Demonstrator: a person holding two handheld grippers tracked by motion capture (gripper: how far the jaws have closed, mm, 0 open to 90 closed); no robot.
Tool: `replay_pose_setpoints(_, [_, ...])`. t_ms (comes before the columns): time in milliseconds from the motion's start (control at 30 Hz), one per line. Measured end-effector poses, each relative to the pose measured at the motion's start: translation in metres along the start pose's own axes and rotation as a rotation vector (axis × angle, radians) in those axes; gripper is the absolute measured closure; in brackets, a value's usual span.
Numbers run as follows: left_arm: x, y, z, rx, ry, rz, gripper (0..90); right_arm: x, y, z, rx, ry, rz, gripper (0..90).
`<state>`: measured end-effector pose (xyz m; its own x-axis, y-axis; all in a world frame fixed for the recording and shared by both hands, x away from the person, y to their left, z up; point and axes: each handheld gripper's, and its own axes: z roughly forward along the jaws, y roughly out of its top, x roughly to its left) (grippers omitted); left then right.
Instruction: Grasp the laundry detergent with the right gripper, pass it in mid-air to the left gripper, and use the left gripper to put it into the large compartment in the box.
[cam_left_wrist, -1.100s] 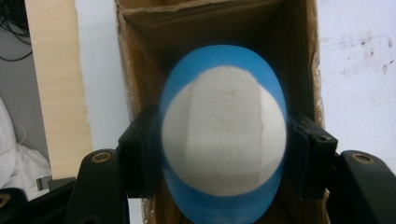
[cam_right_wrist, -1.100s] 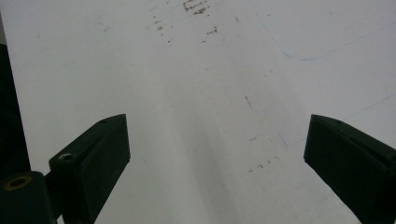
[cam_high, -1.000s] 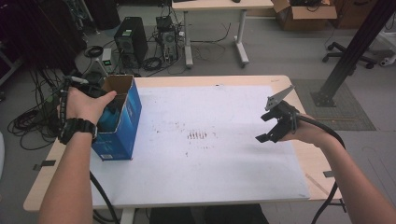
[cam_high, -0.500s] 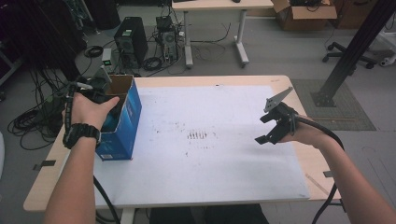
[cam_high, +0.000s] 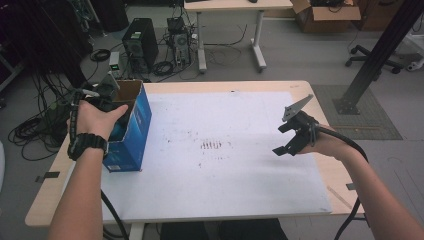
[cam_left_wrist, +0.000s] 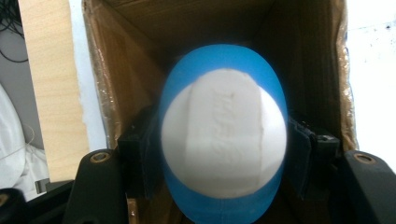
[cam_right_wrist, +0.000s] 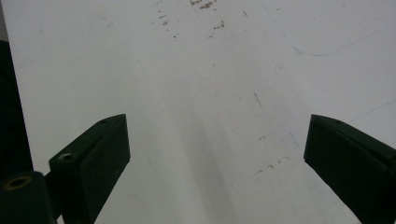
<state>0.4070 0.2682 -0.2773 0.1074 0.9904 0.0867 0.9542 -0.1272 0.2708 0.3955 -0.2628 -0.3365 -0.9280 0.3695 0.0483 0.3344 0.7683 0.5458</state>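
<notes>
From the person's side of the table, two bare forearms reach forward over the white sheet (cam_high: 225, 190) that covers most of the wooden table (cam_high: 42, 210). The right forearm comes in from the lower right corner and angles toward the middle; its hand grips the right gripper (cam_high: 290, 142), which hangs above the sheet with its grey plate on top, and its two black jaws stand wide apart with nothing but the marked white surface between them, as the right gripper view makes plain. The left forearm, with a black watch (cam_high: 86, 145) at the wrist, runs straight ahead along the table's left side, and the hand bends down over the open top of a blue cardboard box (cam_high: 132, 135) standing upright near the left edge. The left gripper (cam_left_wrist: 223, 154) points down into that box, and its jaws are clamped on the flanks of a blue and white ball (cam_left_wrist: 223, 140), which sits inside the brown cardboard walls. Farther off, beyond the table, computer towers (cam_high: 140, 42) and cables lie on the floor.
</notes>
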Motion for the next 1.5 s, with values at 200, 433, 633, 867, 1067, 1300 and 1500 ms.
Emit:
replay_pose_setpoints(200, [-0.001,0.0,0.0,0.012,0.0,0.006,35.0,0.001,0.0,0.0,0.002,-0.001,0.003,6.7])
replay_pose_setpoints(433, [-0.002,-0.001,-0.01,-0.003,-0.007,0.015,32.1,0.002,0.0,-0.002,0.0,-0.001,0.0,6.7])
replay_pose_setpoints(633, [-0.006,0.0,-0.027,-0.011,0.004,0.044,29.8,0.003,0.003,-0.002,0.001,0.003,-0.006,6.7])
replay_pose_setpoints(867, [-0.018,0.003,-0.059,-0.043,0.022,0.117,24.3,0.006,0.008,-0.003,0.002,0.004,-0.016,6.7])
replay_pose_setpoints(1067, [-0.041,0.01,-0.075,-0.08,-0.044,0.188,21.3,0.006,0.014,-0.004,0.003,0.003,-0.021,6.7])
replay_pose_setpoints(1300, [-0.072,0.015,-0.066,-0.072,-0.082,0.284,16.9,0.005,0.018,-0.002,0.005,0.011,-0.027,6.5])
replay_pose_setpoints(1500, [-0.1,0.019,-0.057,-0.068,-0.106,0.357,12.9,0.004,0.02,-0.002,0.0,0.019,-0.022,5.5])
